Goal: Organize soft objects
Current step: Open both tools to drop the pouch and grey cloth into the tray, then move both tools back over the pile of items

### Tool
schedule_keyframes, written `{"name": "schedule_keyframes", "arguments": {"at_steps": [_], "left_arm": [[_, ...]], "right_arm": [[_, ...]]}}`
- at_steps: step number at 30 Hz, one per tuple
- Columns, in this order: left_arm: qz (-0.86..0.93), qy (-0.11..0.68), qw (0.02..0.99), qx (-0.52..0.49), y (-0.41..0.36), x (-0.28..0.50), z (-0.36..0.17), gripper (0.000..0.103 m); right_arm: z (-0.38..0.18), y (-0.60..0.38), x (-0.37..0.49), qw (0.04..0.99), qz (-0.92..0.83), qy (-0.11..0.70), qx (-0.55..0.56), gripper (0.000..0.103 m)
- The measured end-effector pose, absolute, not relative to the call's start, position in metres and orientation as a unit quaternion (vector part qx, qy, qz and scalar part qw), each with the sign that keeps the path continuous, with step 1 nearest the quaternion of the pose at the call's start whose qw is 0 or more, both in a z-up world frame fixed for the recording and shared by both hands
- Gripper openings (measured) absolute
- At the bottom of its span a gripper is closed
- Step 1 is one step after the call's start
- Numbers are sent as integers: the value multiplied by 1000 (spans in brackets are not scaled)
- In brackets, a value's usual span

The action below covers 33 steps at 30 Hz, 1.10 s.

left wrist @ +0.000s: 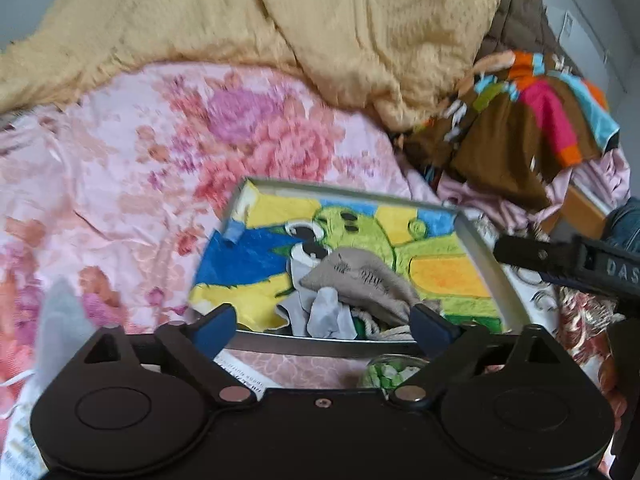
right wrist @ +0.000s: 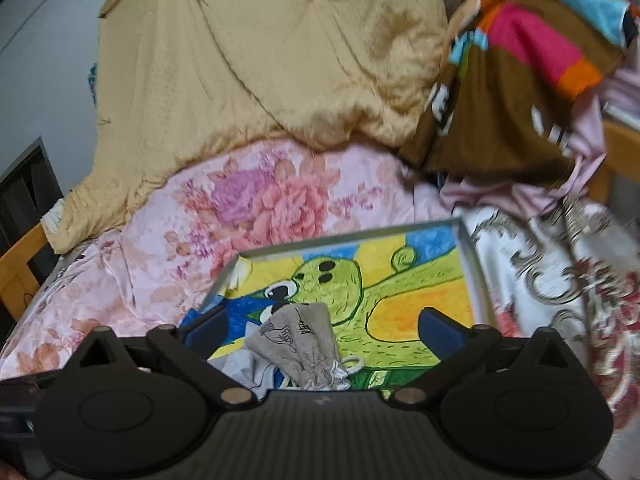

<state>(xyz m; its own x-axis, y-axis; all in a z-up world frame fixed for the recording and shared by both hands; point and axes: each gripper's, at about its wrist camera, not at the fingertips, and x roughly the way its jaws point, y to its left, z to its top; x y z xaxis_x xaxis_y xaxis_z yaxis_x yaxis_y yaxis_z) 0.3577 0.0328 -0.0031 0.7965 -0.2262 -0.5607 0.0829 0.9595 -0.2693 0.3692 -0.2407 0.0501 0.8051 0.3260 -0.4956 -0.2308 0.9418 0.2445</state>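
A shallow metal-rimmed tray (left wrist: 480, 248) (right wrist: 466, 264) lies on the bed, its floor covered by a bright green, yellow and blue drawing. In its near part rests a beige drawstring pouch (left wrist: 360, 276) (right wrist: 304, 336) on top of a pale grey cloth (left wrist: 328, 312) (right wrist: 244, 368), with a white cord beside them. My left gripper (left wrist: 323, 326) hovers open over the tray's near edge, blue pads wide apart, nothing between them. My right gripper (right wrist: 324, 328) is open too, above the pouch and cloth without touching them.
A pink floral sheet (left wrist: 160, 140) (right wrist: 280, 200) covers the bed. A yellow blanket (left wrist: 320, 20) (right wrist: 260, 60) is heaped behind the tray, and a brown multicoloured garment (left wrist: 520, 120) (right wrist: 520, 80) to the right. A small jar of green bits (left wrist: 388, 372) sits before the tray.
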Motion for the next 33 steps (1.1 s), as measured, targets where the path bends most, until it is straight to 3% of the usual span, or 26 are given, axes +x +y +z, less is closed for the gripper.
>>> {"name": "schedule_keyframes", "arguments": {"at_steps": [4,15,33], "left_arm": [[-75,276,950,-123,36,323,19,102],[-69,226,966,-103,31,232,56,102],[-45,246,965,-83,76,130,45,102]], "right_arm": [[70,-245,333,955,147,249,71,103],[99,-252,250,964,157,210,54,103],[89,-238,166,960,200,198,10,103]]}}
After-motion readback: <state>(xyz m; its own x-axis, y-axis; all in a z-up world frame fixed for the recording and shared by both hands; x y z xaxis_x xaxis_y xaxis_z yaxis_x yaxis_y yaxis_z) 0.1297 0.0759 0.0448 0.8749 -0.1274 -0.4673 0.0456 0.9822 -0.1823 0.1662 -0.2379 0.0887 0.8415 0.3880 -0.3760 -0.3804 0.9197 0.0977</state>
